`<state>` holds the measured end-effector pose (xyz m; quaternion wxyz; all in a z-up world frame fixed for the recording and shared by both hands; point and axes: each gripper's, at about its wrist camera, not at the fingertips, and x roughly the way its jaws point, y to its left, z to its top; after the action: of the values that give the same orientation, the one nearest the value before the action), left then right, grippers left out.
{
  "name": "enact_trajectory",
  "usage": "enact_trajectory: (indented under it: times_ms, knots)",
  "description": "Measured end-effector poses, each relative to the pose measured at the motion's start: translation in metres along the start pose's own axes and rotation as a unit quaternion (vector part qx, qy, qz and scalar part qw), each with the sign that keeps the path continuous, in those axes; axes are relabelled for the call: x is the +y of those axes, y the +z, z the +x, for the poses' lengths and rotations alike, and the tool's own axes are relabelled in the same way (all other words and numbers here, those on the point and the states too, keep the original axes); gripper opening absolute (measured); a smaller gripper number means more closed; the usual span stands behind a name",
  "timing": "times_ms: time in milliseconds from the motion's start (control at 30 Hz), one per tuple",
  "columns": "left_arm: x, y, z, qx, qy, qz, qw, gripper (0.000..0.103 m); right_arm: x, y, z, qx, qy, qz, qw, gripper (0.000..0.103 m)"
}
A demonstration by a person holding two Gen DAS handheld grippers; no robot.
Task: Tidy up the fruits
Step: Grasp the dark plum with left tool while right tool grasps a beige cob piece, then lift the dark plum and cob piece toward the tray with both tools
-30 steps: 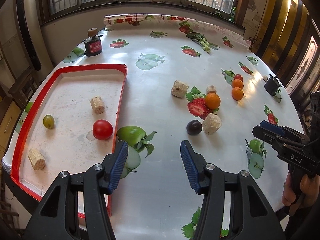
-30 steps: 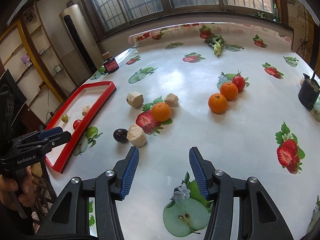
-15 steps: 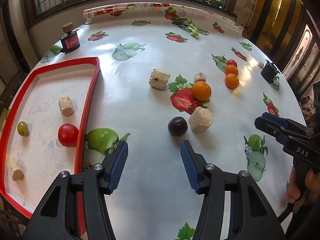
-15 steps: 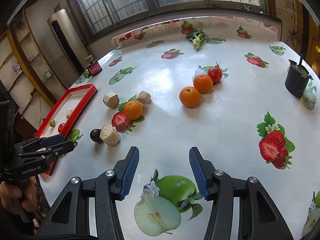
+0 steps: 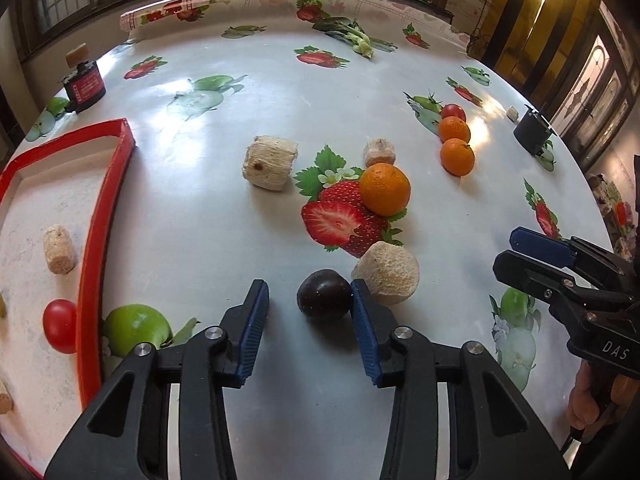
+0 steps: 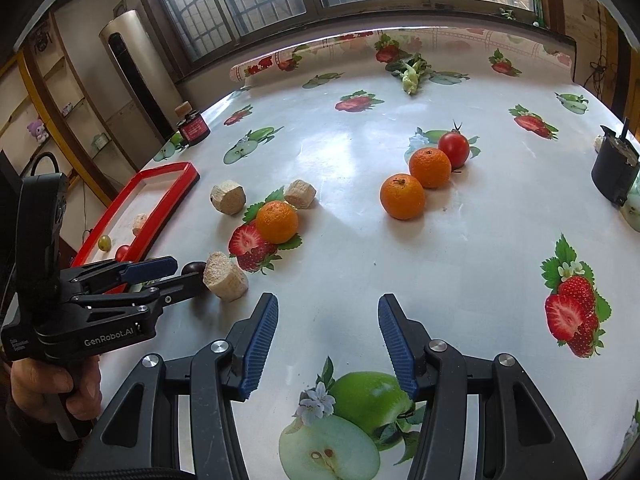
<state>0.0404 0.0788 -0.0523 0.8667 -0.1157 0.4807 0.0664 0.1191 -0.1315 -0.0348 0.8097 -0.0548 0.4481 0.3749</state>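
Observation:
My left gripper (image 5: 310,300) is open around a dark purple plum (image 5: 324,295) on the table; the plum sits between the fingertips, close to the right one. A beige chunk (image 5: 387,278) lies just right of the plum. Three oranges (image 5: 385,189) (image 5: 457,156) (image 5: 453,129) and a red tomato (image 5: 453,111) lie farther back. The red tray (image 5: 94,240) at left holds a tomato (image 5: 60,325) and beige chunks. My right gripper (image 6: 328,320) is open and empty above the table, and shows in the left wrist view (image 5: 532,256). The left gripper shows in the right wrist view (image 6: 168,272).
Two more beige chunks (image 5: 270,163) (image 5: 379,152) lie mid-table. A dark red jar (image 5: 83,84) stands at back left, a black cup (image 5: 532,131) at back right. A leafy vegetable (image 5: 352,36) lies at the far edge. The tablecloth has printed fruit pictures.
My left gripper has moved right and forward from beside the tray until its fingers are on both sides of the plum. My right gripper has drifted right and slightly forward, still open.

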Motion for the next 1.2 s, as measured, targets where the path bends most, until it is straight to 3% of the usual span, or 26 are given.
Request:
enact_trajectory:
  times_ms: [33, 67, 133, 500, 667, 1200]
  knots:
    - [-0.001, 0.000, 0.000, -0.001, -0.010, 0.004, 0.9999, 0.023, 0.001, 0.001, 0.002, 0.001, 0.001, -0.001, 1.000, 0.054]
    - [-0.001, 0.001, -0.001, -0.001, -0.019, 0.006, 0.9998, 0.022, 0.003, 0.001, 0.003, 0.003, 0.002, -0.002, 1.000, 0.054]
    - [0.000, 0.000, -0.007, -0.010, -0.001, 0.009, 0.9999, 0.022, 0.008, 0.001, 0.007, 0.006, 0.007, -0.006, 1.000, 0.054]
    - [0.043, -0.014, -0.042, -0.030, 0.001, -0.038, 0.9988, 0.022, 0.067, 0.012, 0.050, 0.030, 0.045, -0.053, 0.997, 0.053]
    - [0.049, -0.020, -0.053, -0.037, 0.004, -0.045, 0.9983, 0.022, 0.079, 0.011, 0.063, 0.039, 0.036, -0.065, 0.996, 0.032]
    - [0.066, -0.037, -0.090, -0.067, 0.033, -0.060, 0.9954, 0.022, 0.107, 0.008, 0.023, 0.008, 0.054, -0.090, 0.994, 0.031]
